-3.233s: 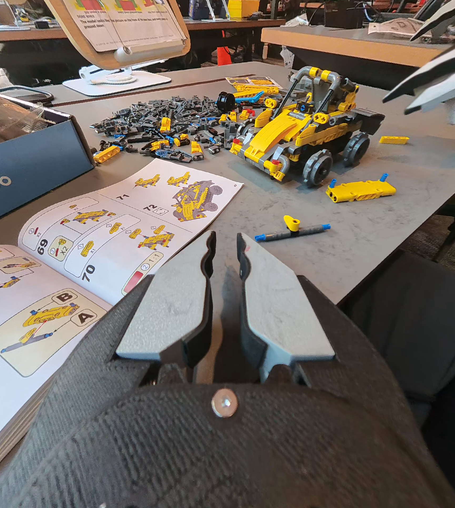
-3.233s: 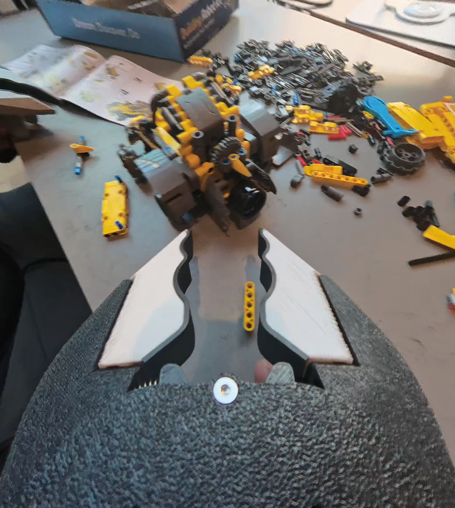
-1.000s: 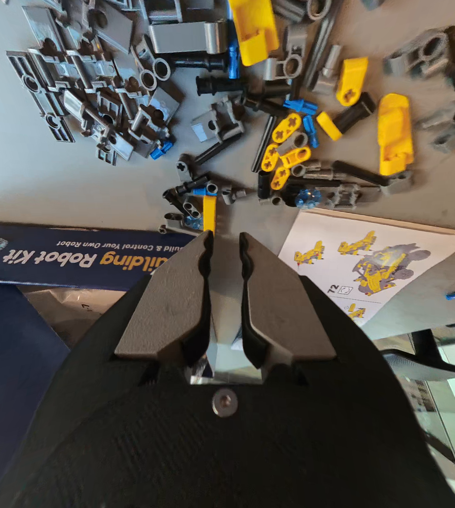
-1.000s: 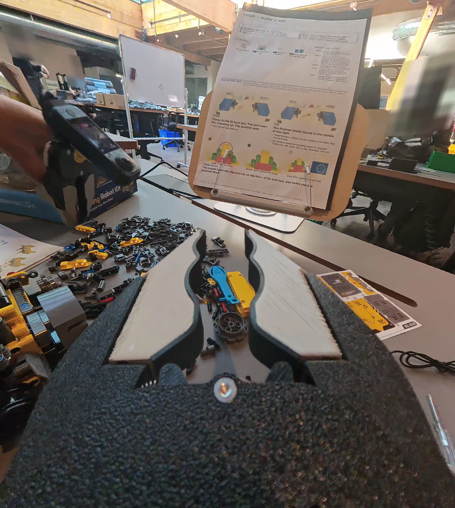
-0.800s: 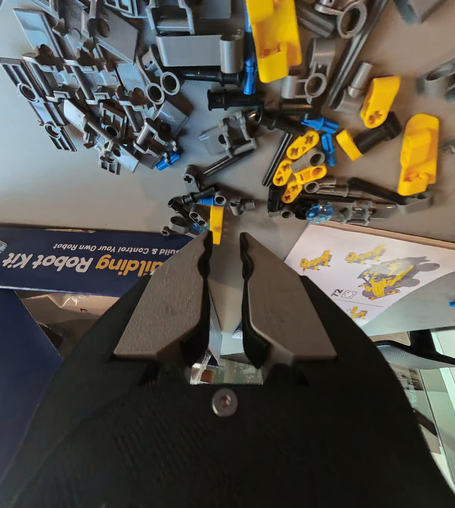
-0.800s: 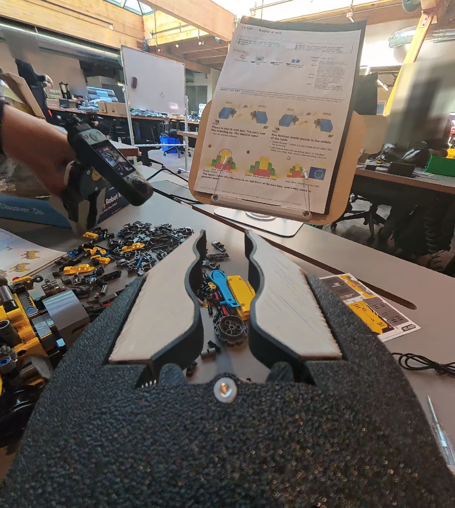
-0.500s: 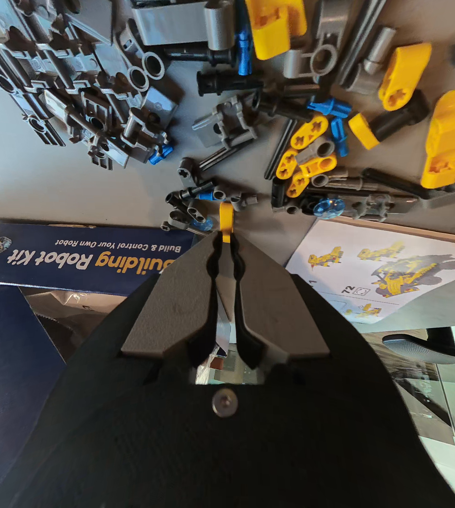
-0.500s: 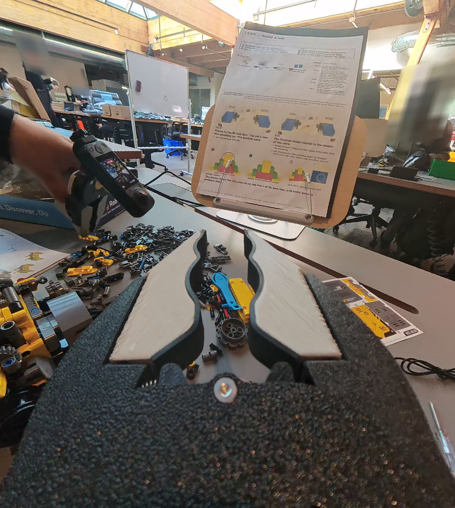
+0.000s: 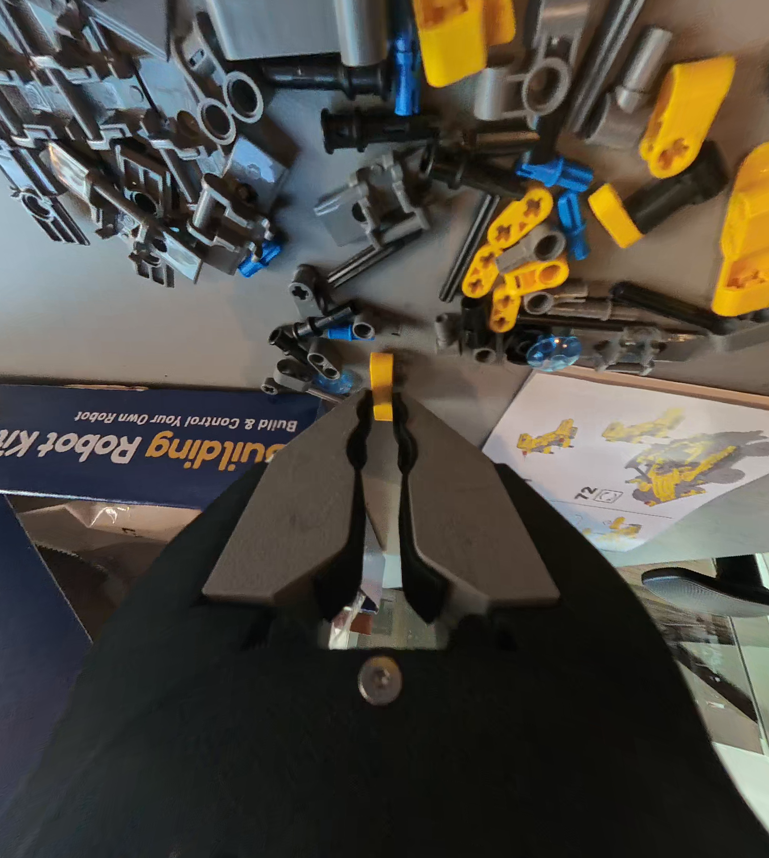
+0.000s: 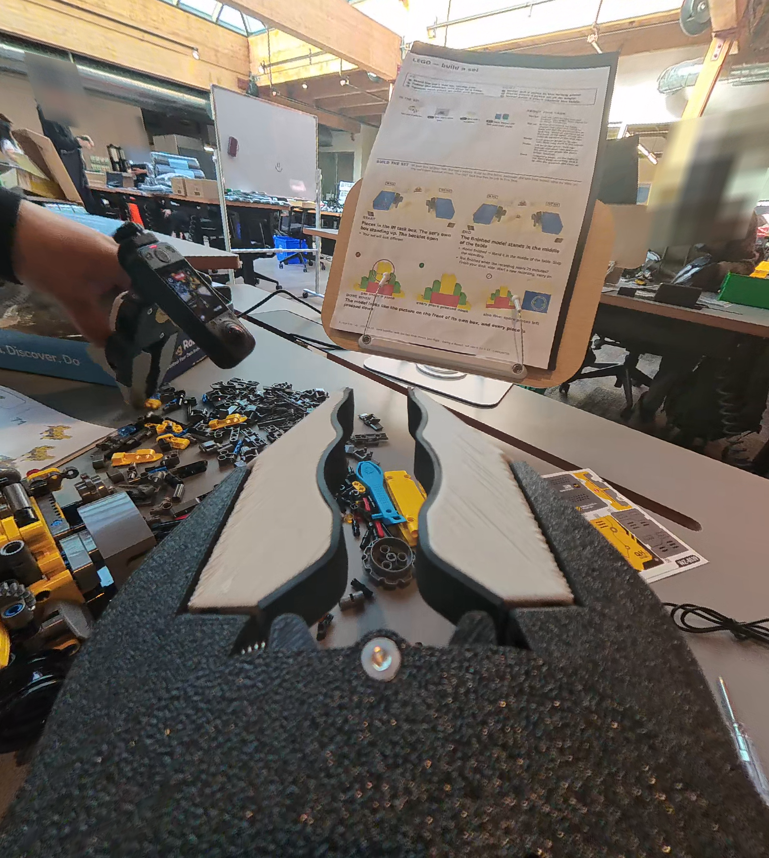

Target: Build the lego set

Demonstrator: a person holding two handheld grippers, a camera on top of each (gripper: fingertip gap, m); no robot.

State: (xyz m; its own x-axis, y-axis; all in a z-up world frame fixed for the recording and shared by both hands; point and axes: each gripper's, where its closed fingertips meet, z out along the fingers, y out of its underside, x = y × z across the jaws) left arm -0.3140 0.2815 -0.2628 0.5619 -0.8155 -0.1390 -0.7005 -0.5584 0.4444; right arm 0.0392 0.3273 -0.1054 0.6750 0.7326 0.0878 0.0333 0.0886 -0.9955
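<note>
Pinching a small yellow piece (image 9: 381, 386) between its narrow tips, the left gripper (image 9: 380, 408) points down at the grey table (image 9: 71, 315), right at the near edge of the pile of loose parts (image 9: 419, 195) and just beside the blue box (image 9: 131, 445) and the open instruction booklet (image 9: 651, 464). I cannot tell if the piece is already off the table. As for progress, a yellow and grey vehicle model (image 10: 11, 548) stands partly built beside the right gripper (image 10: 380, 408), while many grey, black, yellow and blue parts lie unused, so I judge that much building is left. The right gripper has its jaws apart and grasps nothing; it hangs above a dark toothed wheel (image 10: 388, 562) and a blue tool (image 10: 375, 492). The left wrist view gives the fine detail of the grip and of the single parts, which the right wrist view cannot give. The right wrist view shows instead the left gripper from outside in a person's hand (image 10: 71, 283), the model, a sheet on a stand (image 10: 475, 209), a sticker sheet (image 10: 619, 524), a black cable (image 10: 740, 627) and the big hall behind.
</note>
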